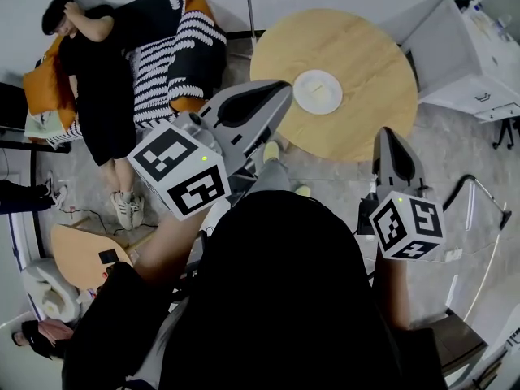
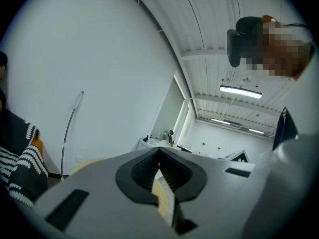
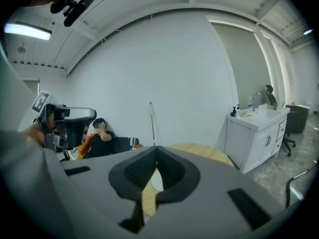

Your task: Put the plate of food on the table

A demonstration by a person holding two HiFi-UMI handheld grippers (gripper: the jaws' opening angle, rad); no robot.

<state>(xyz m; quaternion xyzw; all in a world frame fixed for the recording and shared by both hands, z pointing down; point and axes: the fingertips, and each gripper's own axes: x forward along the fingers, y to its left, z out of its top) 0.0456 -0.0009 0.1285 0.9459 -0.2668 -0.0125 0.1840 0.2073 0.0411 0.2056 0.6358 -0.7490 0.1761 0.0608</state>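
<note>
A white plate [image 1: 317,90] lies on the round wooden table [image 1: 357,47]; whether food is on it I cannot tell. My left gripper [image 1: 280,93] hangs shut and empty just left of the table's near edge, its tips close to the plate. My right gripper [image 1: 388,135] is shut too, with nothing in it, over the floor just off the table's front right edge. In the right gripper view the shut tips [image 3: 156,148] point at the table [image 3: 204,151], and a sliver of plate [image 3: 155,180] shows behind them. The left gripper view has its tips [image 2: 159,149] meeting over the table.
A person [image 1: 97,71] rests on a black-and-white striped sofa [image 1: 183,47] at the back left. A white cabinet [image 1: 467,51] stands right of the table. A small wooden side table [image 1: 77,254] is at the lower left. A cable [image 1: 479,189] runs over the floor at right.
</note>
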